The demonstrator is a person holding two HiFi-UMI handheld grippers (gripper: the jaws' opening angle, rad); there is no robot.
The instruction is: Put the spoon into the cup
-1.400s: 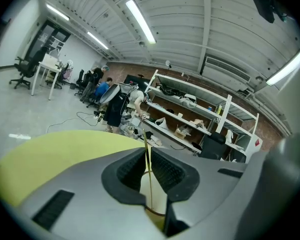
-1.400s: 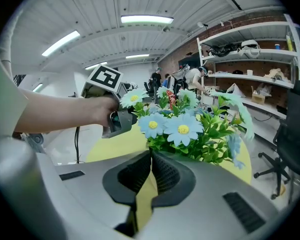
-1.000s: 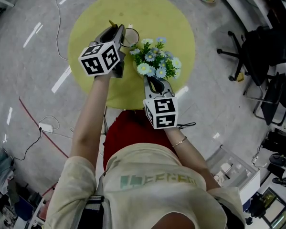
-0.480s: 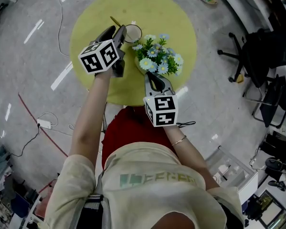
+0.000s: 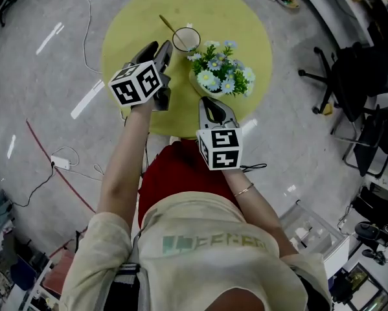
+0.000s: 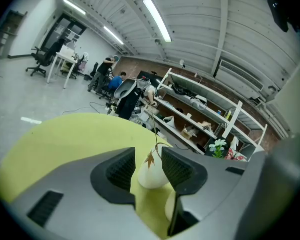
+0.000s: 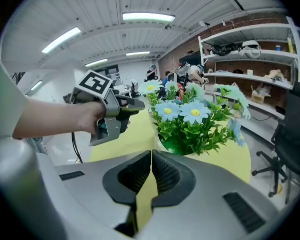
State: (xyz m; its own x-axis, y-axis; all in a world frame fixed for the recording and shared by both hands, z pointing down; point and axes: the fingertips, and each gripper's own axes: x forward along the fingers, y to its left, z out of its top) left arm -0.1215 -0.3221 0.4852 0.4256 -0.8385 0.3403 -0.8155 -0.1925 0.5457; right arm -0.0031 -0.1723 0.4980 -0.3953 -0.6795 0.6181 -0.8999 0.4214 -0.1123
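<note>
While spoon (image 5: 165,26) is standing in cup (image 5: 186,39), handle leaning away-left, I'm holding L gripper (image 5: 159,49) nearest, cup dead ahead, jaws just been opening, apart, nothing betw.; R gripper (image 5: 210,102) closed, empty, by flowers (image 5: 223,76).

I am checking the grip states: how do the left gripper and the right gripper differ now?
The left gripper has its jaws apart, just opened, with nothing between them; the right gripper has them together. The left gripper points at the white cup with the spoon; the right gripper points at the flowers. Both are empty.
</note>
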